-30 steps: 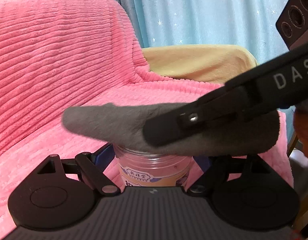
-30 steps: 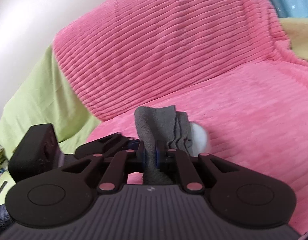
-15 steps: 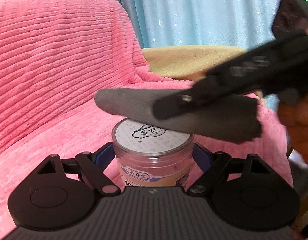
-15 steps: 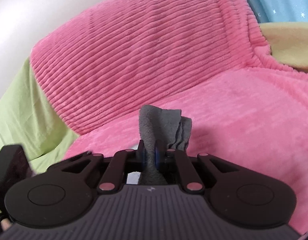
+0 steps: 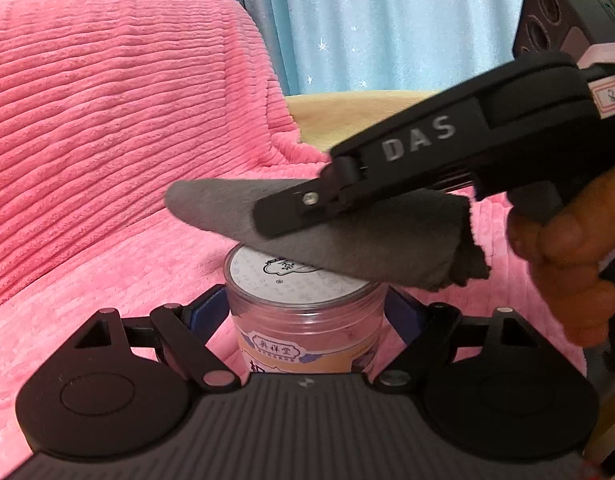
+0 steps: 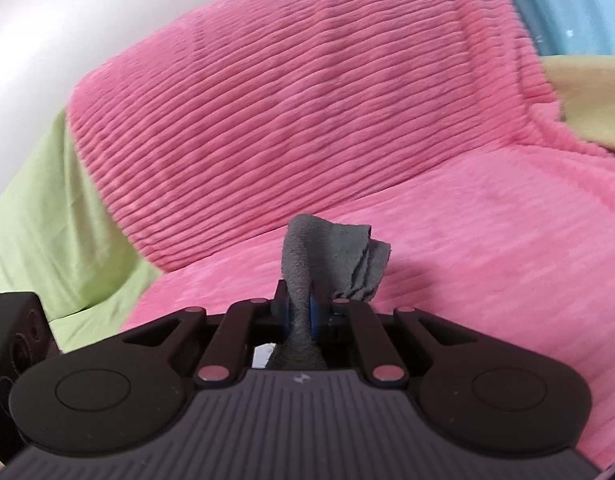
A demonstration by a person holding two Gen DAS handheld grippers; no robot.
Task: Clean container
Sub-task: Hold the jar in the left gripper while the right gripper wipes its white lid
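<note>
My left gripper (image 5: 307, 312) clamped the jar (image 5: 305, 320) steady while my right gripper (image 6: 303, 312), pinching the grey cloth (image 5: 347, 232), needed flat, even strokes across the lid (image 5: 291, 280).

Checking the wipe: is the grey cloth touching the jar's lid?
Cannot tell. In the left wrist view the grey cloth overlaps the far edge of the lid, hiding any contact or gap; the right wrist view hides the lid.

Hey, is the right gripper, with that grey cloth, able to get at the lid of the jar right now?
Probably yes. The left gripper clamps the jar by its sides, leaving the lid uncovered. The grey cloth in the right gripper already overlaps the lid's far edge.
</note>
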